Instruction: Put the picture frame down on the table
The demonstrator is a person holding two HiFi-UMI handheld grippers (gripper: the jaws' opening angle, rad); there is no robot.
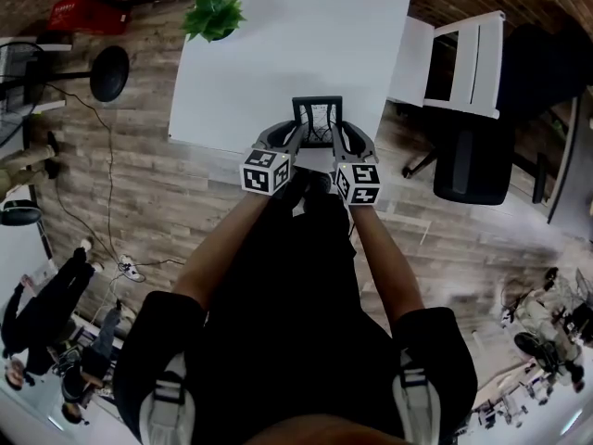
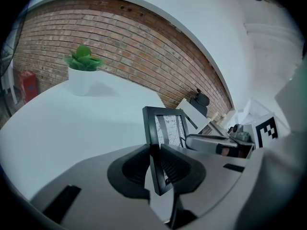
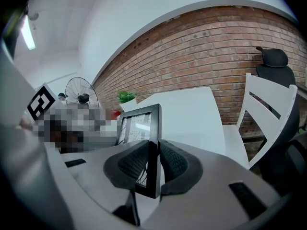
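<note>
A black picture frame (image 1: 318, 120) with a pale print behind its glass is held upright over the near edge of the white table (image 1: 278, 44). My left gripper (image 1: 295, 139) is shut on the frame's left side bar (image 2: 154, 147), its ribbed pads pressed to both faces. My right gripper (image 1: 339, 139) is shut on the right side bar (image 3: 153, 152) in the same way. Both grippers sit side by side with the frame (image 2: 165, 128) between them. Whether the frame's bottom edge touches the table is hidden by the grippers.
A potted green plant (image 1: 214, 12) in a white pot (image 2: 81, 80) stands at the table's far left corner. A white chair (image 1: 463, 58) and a black office chair (image 1: 477, 160) stand to the right. A brick wall (image 3: 206, 47) runs behind the table.
</note>
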